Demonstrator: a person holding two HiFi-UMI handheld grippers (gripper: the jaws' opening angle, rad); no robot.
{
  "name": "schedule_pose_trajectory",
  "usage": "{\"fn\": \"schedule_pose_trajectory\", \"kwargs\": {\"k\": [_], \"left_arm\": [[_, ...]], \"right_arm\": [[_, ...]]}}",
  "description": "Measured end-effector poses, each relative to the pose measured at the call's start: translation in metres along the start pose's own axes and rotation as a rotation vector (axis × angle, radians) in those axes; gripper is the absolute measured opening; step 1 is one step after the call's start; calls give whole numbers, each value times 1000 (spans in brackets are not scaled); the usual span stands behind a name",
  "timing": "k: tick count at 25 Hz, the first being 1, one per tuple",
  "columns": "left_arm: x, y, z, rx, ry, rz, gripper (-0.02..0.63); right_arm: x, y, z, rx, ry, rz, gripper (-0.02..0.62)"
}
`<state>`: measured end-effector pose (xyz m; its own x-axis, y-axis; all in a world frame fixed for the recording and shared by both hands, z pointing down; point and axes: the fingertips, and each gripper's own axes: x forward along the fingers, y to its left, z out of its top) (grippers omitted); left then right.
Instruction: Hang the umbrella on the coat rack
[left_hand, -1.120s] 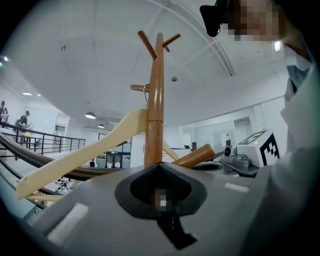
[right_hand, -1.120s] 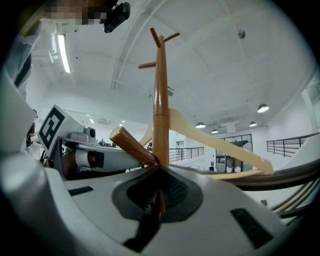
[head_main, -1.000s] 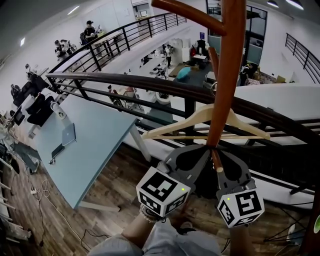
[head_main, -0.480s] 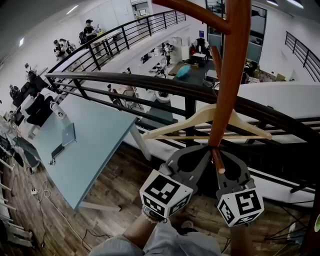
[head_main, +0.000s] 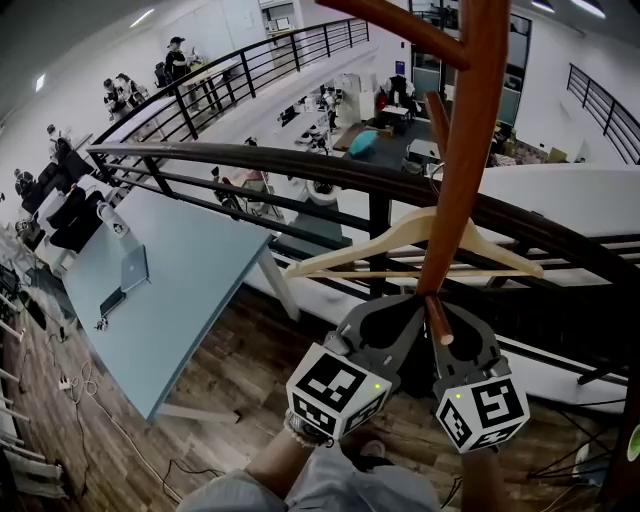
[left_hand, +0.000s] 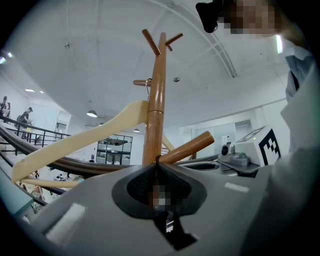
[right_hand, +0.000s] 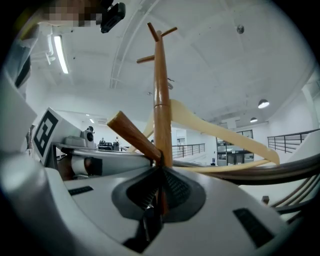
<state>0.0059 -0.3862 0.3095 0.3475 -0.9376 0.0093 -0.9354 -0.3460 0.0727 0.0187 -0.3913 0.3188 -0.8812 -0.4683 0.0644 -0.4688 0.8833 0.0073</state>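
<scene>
Coat rack pole (head_main: 460, 180) just beyond closed jaws of left gripper (left_hand: 157, 164), right gripper (right_hand: 161, 164).

Open-plan office: desk (head_main: 190, 270), laptop (head_main: 135, 268), mezzanine railing (head_main: 300, 160).

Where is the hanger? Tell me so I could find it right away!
Find the tall brown coat rack standing in front of the dark railing. The hanger sits low on its pole. It is pale and triangle-shaped, while the rack's pegs are dark brown straight sticks.
</scene>
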Motion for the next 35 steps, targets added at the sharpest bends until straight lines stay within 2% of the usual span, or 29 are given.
{"fn": "schedule_pose_trajectory", "kwargs": {"k": [7,18,27,31,35], "left_arm": [[-13,-1,-5,-15,-12,-8,3],[-49,6,-1,-44,-39,-14,3],[-75,-7,14,-40,-52,-64,3],[-88,-13,21,-42,-52,-96,3],[-102,-16,21,-42,-47,-113,3]], "right_arm": [[-7,9,2,-12,-11,-18,0],[-19,31,5,51,-28,-54,0],[-42,49,13,64,-36,-137,0],[-55,56,24,46,-73,-207,0],[-62,72,30,11,-81,-233,0]]}}
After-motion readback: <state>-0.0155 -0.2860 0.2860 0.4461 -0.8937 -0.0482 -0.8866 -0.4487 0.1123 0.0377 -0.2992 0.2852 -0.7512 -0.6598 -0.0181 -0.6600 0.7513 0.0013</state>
